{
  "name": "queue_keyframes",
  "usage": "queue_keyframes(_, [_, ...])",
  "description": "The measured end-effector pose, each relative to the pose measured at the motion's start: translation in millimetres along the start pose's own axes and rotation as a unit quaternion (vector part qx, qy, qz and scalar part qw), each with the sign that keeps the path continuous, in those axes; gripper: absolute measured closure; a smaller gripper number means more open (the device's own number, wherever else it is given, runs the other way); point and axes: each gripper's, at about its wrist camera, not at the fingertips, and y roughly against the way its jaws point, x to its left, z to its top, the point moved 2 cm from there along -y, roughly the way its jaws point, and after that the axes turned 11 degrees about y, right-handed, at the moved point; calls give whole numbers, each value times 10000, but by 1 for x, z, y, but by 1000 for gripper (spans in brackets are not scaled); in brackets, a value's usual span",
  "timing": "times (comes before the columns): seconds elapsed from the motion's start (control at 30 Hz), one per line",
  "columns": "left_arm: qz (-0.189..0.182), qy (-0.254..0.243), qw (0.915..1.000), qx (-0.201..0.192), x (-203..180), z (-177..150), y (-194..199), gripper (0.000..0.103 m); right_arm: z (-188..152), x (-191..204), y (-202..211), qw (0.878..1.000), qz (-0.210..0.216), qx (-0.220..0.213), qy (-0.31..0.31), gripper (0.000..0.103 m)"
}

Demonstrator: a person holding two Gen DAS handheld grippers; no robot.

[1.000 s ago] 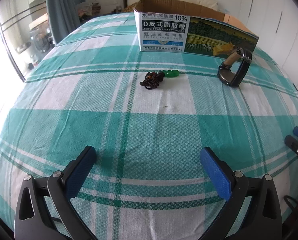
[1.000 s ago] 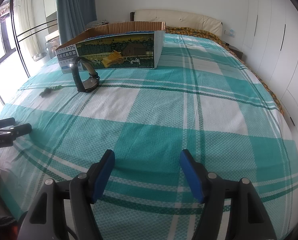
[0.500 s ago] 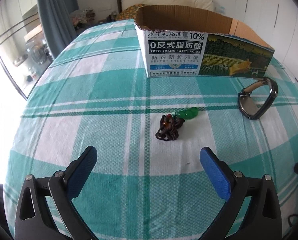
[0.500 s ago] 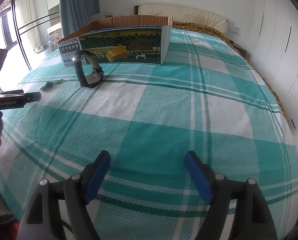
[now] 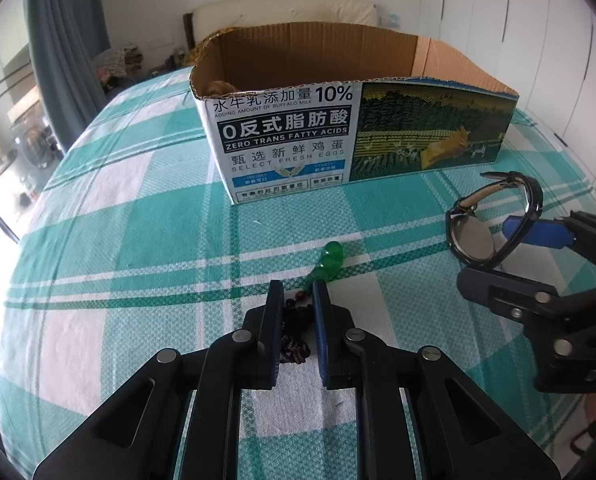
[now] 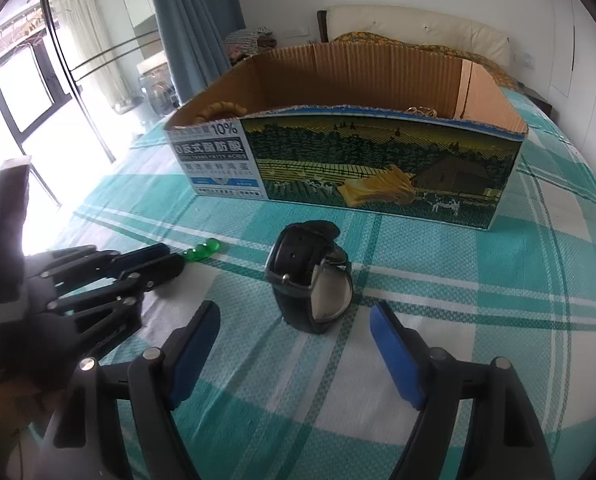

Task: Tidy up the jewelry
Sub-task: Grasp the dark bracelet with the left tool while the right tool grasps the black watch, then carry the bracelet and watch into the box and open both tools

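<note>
Teal-and-white plaid bedspread (image 5: 137, 248), green pendant (image 5: 329, 260), black watch (image 6: 310, 280), blue pads (image 6: 394, 356).

We are looking at a dark beaded necklace (image 5: 295, 330) with a green pendant (image 5: 326, 261), lying bunched on the checked bedspread (image 5: 137, 248); its dark cord is sitting pinched between the fingers of our left gripper (image 5: 298, 300), the pendant sticking out just beyond the tips. A black wristwatch (image 6: 311, 276) is standing on edge, strap looped, metal case back (image 6: 332, 294) facing our right gripper (image 6: 293, 324), whose spread fingers are flanking it without touching. Beyond both, the open cardboard box (image 6: 350, 160) is sitting upright, holding tan beads (image 6: 219, 111) in its left corner.
</note>
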Motion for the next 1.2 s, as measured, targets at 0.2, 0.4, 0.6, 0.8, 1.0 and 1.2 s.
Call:
queue_keyframes(0.2, [-183, 215, 9996, -87, 12, 0, 14, 94, -8, -15, 14, 9991, -142, -253, -304, 62])
queue_keyframes(0.4, [-671, 604, 9957, -194, 22, 7, 44, 94, -18, -29, 61, 9987, 170, -407, -262, 62])
queue_keyframes(0.6, [-991, 769, 9912, -418, 22, 29, 74, 94, -12, -37, 92, 9988, 332, -357, 13, 62])
queue_keyframes(0.8, [-1186, 839, 9872, -664, 26, 64, 105, 94, 2, -40, 113, 9980, 378, -413, 287, 62])
queue_keyframes(1.0, [-1261, 736, 9846, -956, 22, 114, 126, 94, 44, -54, 135, 9957, 435, -702, 428, 62])
queue_keyframes(1.2, [-1241, 611, 9857, -964, 9, 163, 107, 94, 105, -74, 122, 9946, 530, -737, 502, 62])
